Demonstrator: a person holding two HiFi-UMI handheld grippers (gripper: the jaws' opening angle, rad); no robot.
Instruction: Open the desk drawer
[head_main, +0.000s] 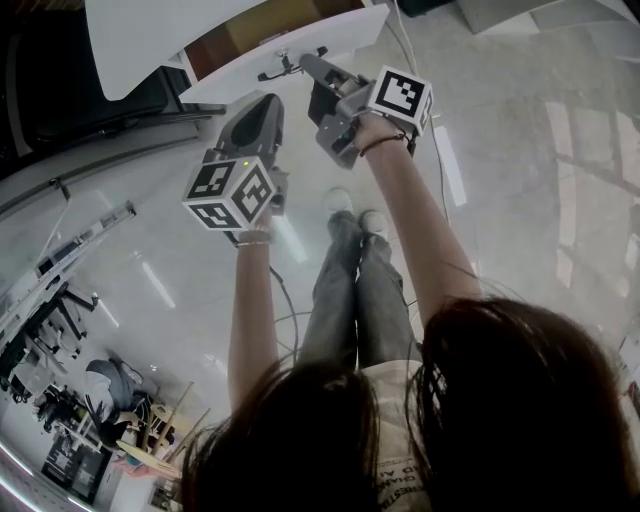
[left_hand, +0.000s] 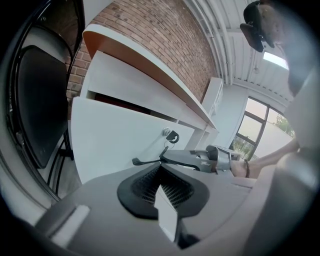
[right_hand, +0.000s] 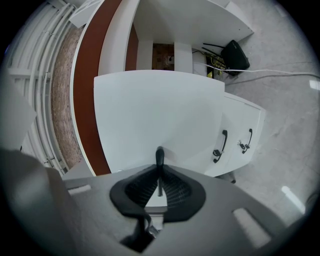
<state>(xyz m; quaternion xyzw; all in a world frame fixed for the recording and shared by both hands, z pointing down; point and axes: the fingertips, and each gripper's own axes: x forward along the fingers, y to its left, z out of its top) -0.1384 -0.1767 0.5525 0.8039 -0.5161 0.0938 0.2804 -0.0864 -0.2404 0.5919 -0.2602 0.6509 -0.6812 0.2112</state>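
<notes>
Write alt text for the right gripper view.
The right claw is closed on the black handle of a white desk drawer front, which fills the middle of the frame. To its right stands a white cabinet with two smaller handles, on a grey floor.

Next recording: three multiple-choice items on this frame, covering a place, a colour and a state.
1. The small black-headed key sits: A in the lock on the white flat drawer front; B on the floor; C on the desk top.
2. The drawer's slim bar handle is: A black; B gold; C red.
3. The right gripper's jaws are: A wide apart, empty; B closed on the handle; C closed on a cable.
Answers: A, the left gripper view shows it there, by the handle; A, black in both gripper views; B, its jaws clamp the handle.
</notes>
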